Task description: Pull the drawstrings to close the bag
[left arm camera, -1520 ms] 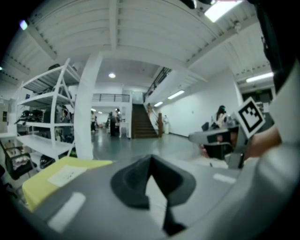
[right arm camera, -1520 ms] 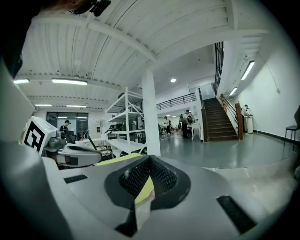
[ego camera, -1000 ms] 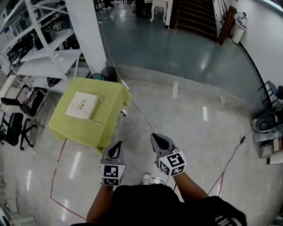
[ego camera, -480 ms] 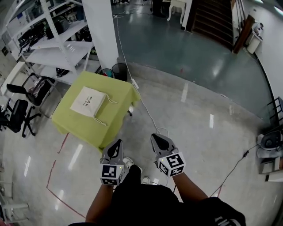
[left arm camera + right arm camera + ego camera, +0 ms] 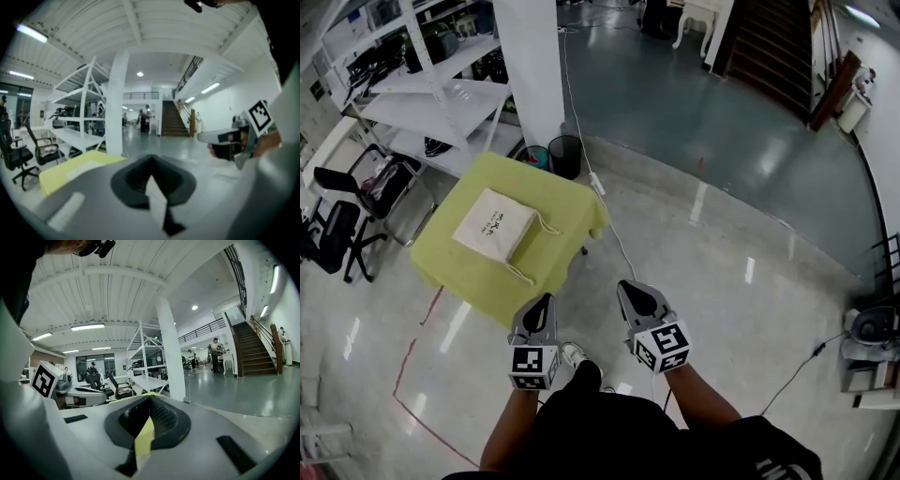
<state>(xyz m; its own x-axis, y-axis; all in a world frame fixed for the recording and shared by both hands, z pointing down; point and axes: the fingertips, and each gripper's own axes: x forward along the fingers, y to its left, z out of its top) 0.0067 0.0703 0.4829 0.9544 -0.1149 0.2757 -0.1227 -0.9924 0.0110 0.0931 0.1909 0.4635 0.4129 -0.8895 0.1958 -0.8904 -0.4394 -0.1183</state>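
A white drawstring bag (image 5: 495, 223) lies flat on a small table covered with a yellow-green cloth (image 5: 459, 272). Its cords (image 5: 546, 228) trail off its right side onto the cloth. Both grippers are held out in front of the person, over the floor and short of the table. My left gripper (image 5: 547, 299) is shut and empty, its tips close to the table's near corner. My right gripper (image 5: 624, 285) is also shut and empty, further right over the floor. The left gripper view shows the table (image 5: 65, 171) low at the left and the right gripper (image 5: 229, 139) beside it.
White shelving (image 5: 441, 84) and a white pillar (image 5: 530, 66) stand behind the table. Black office chairs (image 5: 337, 230) are at its left. A black bin (image 5: 565, 155) and a floor cable (image 5: 614, 234) lie beyond it. Red tape (image 5: 408, 375) marks the floor.
The person has walked toward the table, which now sits nearer and further right in the head view. Both grippers stayed shut and kept their place before the body.
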